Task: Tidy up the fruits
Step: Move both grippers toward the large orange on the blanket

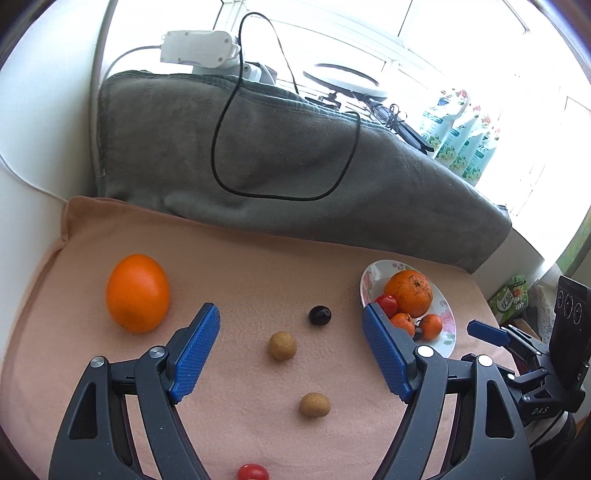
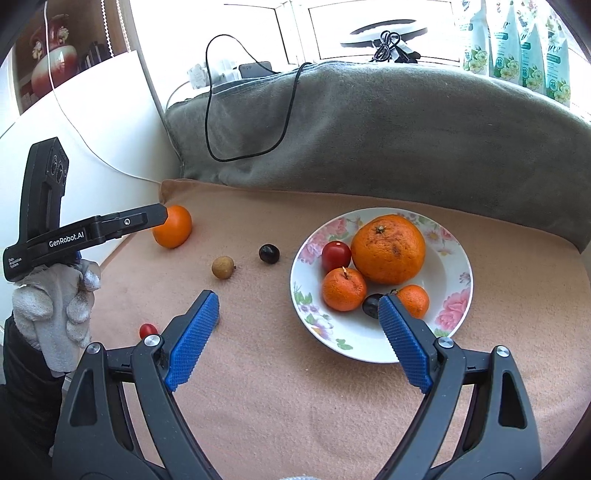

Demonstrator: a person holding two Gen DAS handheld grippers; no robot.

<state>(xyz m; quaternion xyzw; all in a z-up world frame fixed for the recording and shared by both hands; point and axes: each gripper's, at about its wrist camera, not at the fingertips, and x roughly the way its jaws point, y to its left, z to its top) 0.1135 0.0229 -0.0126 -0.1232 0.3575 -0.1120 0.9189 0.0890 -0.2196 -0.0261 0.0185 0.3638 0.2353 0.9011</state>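
Note:
A floral plate (image 1: 445, 332) (image 2: 450, 258) on the peach cloth holds a big orange (image 2: 388, 248), two small tangerines (image 2: 344, 288), a cherry tomato (image 2: 335, 254) and a dark grape (image 2: 371, 304). Loose on the cloth lie an orange (image 1: 137, 292) (image 2: 173, 226), a dark grape (image 1: 319, 315) (image 2: 268, 253), two brown longans (image 1: 282, 345) (image 1: 314, 404) and a cherry tomato (image 1: 252, 472) (image 2: 147, 330). My left gripper (image 1: 291, 350) is open and empty above the longans. My right gripper (image 2: 297, 332) is open and empty at the plate's near left rim.
A grey folded blanket (image 1: 258, 155) with a black cable (image 1: 221, 147) lies behind the cloth. Bottles (image 2: 517, 48) and a ring light (image 2: 384, 33) stand by the window. A white wall borders the left side.

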